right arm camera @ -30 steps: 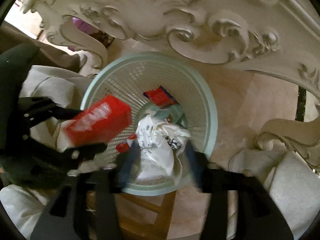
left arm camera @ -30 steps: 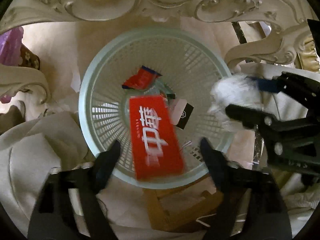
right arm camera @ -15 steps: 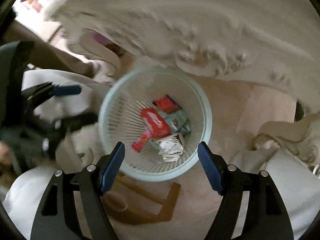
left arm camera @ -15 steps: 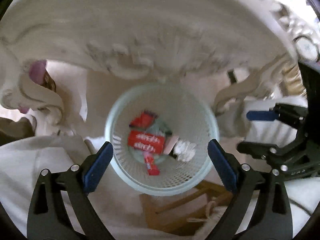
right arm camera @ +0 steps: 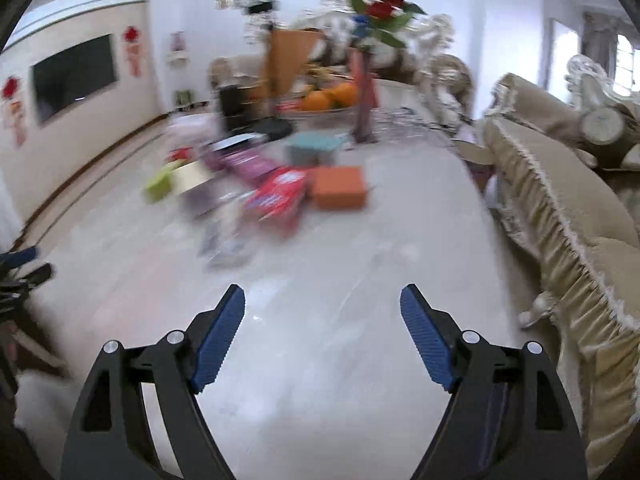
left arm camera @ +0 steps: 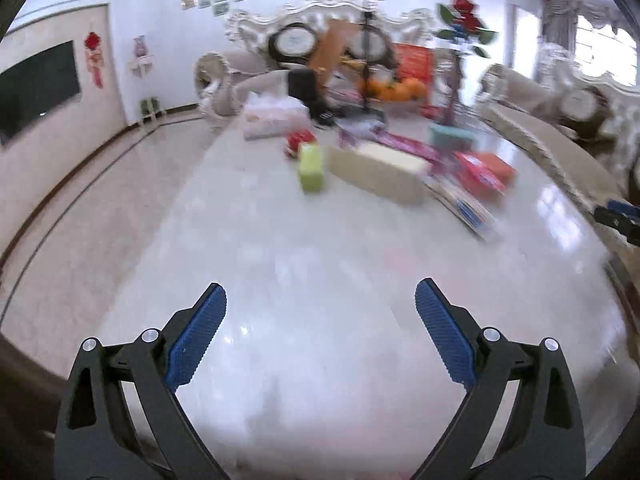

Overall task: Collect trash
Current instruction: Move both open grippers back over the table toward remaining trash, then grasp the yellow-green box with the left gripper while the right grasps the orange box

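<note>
My left gripper [left arm camera: 320, 296] is open above the near part of the white marble table [left arm camera: 320, 248], with nothing between its blue pads. My right gripper [right arm camera: 322, 300] holds nothing either, and its jaws are opening. Boxes and packets lie blurred further up the table: a green box [left arm camera: 311, 166], a beige box [left arm camera: 378, 168], a red packet [right arm camera: 280, 196] and an orange box [right arm camera: 340, 186]. At the right edge of the left wrist view is the right gripper [left arm camera: 620, 216]. The left gripper [right arm camera: 20, 268] shows at the left edge of the right wrist view. The wastebasket is out of view.
A teal box [right arm camera: 316, 146], a bowl of oranges [right arm camera: 328, 96], a vase of red roses [right arm camera: 364, 92] and a tissue pack [left arm camera: 272, 116] crowd the far end. A fringed beige sofa [right arm camera: 560, 220] runs along the table's right side. Pale floor [left arm camera: 100, 200] lies to the left.
Both views swung up from the wastebasket to the table top. The red box and white crumpled paper fell from the grippers into the basket. Both grippers now stand wider.
</note>
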Action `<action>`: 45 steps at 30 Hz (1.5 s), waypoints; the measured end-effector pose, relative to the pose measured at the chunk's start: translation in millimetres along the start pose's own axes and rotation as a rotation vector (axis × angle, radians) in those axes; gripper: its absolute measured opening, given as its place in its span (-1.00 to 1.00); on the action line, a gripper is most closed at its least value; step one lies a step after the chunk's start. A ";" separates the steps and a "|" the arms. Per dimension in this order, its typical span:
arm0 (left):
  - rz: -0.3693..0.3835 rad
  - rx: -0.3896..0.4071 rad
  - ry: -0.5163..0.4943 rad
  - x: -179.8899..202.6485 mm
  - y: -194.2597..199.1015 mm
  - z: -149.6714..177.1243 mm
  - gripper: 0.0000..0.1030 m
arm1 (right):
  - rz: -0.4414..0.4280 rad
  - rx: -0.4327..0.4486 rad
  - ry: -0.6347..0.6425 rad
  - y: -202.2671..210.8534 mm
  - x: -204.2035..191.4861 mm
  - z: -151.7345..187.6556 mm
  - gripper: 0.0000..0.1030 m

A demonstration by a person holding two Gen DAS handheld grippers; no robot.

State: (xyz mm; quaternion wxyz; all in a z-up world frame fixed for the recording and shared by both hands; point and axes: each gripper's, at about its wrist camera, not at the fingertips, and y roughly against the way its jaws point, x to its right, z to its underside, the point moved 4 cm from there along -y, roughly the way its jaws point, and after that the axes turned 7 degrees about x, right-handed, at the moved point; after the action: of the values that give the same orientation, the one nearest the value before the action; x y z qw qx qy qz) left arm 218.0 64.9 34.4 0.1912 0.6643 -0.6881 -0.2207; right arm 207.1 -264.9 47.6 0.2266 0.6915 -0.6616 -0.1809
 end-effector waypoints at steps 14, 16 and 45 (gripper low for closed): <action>-0.002 -0.116 0.031 -16.6 -167.1 -61.5 0.81 | -0.034 -0.114 0.066 -131.9 14.4 -31.2 0.54; 0.003 -0.124 0.044 -19.1 -173.6 -59.0 0.81 | -0.037 -0.111 0.096 -138.3 10.2 -32.2 0.61; -0.028 -0.219 0.016 -18.8 -226.4 -69.7 -0.42 | -0.047 -0.136 0.058 -183.9 4.5 -42.3 0.39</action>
State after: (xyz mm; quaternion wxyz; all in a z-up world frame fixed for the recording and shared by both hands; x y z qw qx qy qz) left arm 445.5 75.7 -33.5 0.2649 0.6508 -0.6488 -0.2921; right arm 383.8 -262.3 -18.7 0.2879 0.6948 -0.6246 -0.2104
